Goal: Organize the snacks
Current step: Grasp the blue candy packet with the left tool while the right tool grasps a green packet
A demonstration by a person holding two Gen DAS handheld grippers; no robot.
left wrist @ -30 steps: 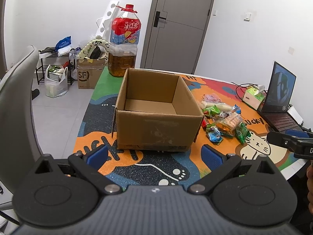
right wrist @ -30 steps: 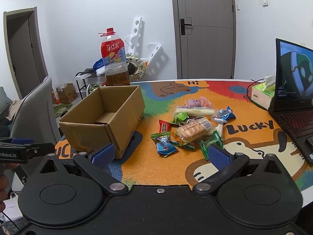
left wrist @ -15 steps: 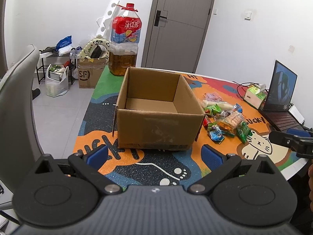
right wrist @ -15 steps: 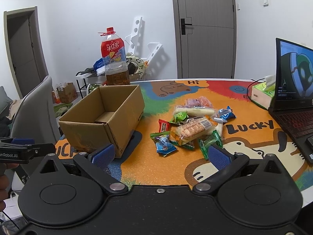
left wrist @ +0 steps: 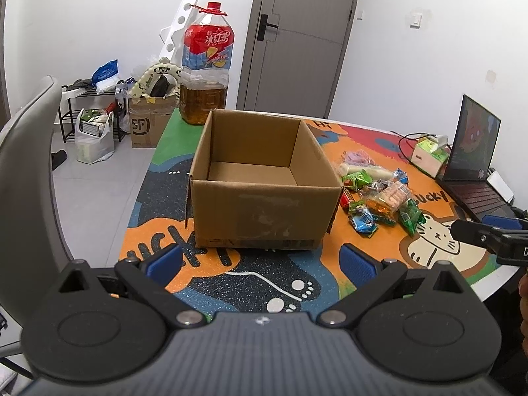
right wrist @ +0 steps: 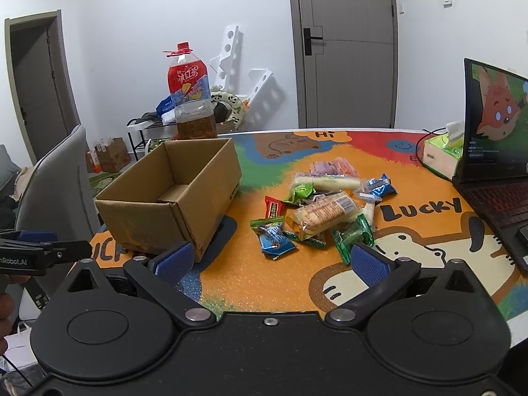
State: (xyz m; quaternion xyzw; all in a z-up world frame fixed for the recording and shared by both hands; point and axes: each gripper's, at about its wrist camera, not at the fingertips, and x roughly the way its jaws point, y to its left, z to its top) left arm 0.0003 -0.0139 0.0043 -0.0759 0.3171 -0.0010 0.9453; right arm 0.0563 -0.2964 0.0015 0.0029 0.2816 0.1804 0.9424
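Hovering with fingers spread wide, left gripper (left wrist: 260, 260) and right gripper (right wrist: 270, 261) hold nothing.
Cardboard box (left wrist: 264, 184) stands beside snack pile (right wrist: 321, 211); bottle (left wrist: 206, 76) behind, laptop (right wrist: 495, 151) seemingly clear.

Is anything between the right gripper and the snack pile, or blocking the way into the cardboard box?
Nothing visible. Bare mat lies between the open right gripper and the pile of wrapped snacks, and the open-topped brown cardboard box beside them looks empty.

The room is bounded by white walls (left wrist: 99, 16), with a grey door (left wrist: 297, 39) set in the far one. Pale floor tiles (left wrist: 95, 194) are seen beside a grey chair (left wrist: 23, 178).
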